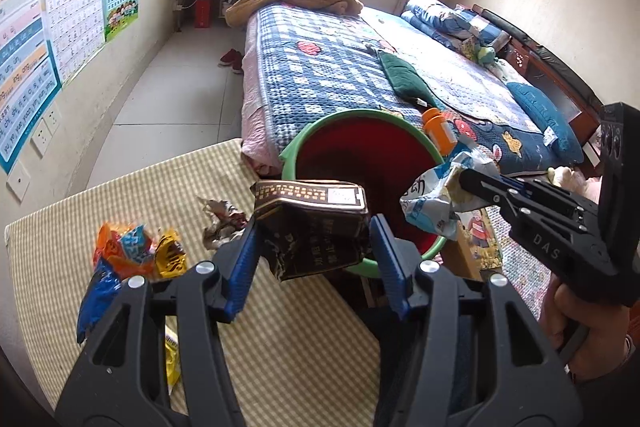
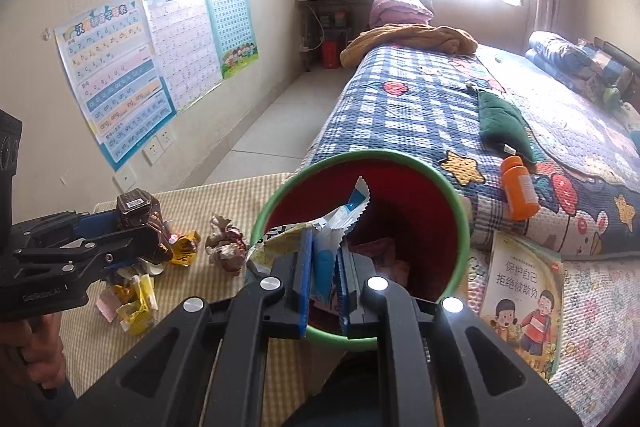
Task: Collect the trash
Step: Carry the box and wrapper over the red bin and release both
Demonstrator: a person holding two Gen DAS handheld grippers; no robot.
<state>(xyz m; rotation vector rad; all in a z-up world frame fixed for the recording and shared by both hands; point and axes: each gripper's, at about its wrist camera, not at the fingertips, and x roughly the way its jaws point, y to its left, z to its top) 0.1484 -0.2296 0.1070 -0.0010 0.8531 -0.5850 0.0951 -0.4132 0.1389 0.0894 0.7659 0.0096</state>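
Note:
My left gripper (image 1: 315,227) is shut on a crushed dark brown carton (image 1: 316,211), held above the table edge just in front of the bin. The bin (image 1: 298,143) has a green rim and a red inside and stands between table and bed. My right gripper (image 2: 324,247) is shut on a white and blue wrapper (image 2: 340,215) and hangs over the bin's near rim (image 2: 460,203). Some trash lies in the bin's bottom. In the right wrist view the left gripper (image 2: 136,227) with the carton (image 2: 138,211) is at the left.
On the checked tablecloth (image 1: 280,347) lie a crumpled paper (image 1: 222,219) and several coloured wrappers (image 1: 132,247). An orange bottle (image 2: 518,187) lies on the bed beside the bin. A children's book (image 2: 520,299) leans below it. Posters and sockets line the left wall.

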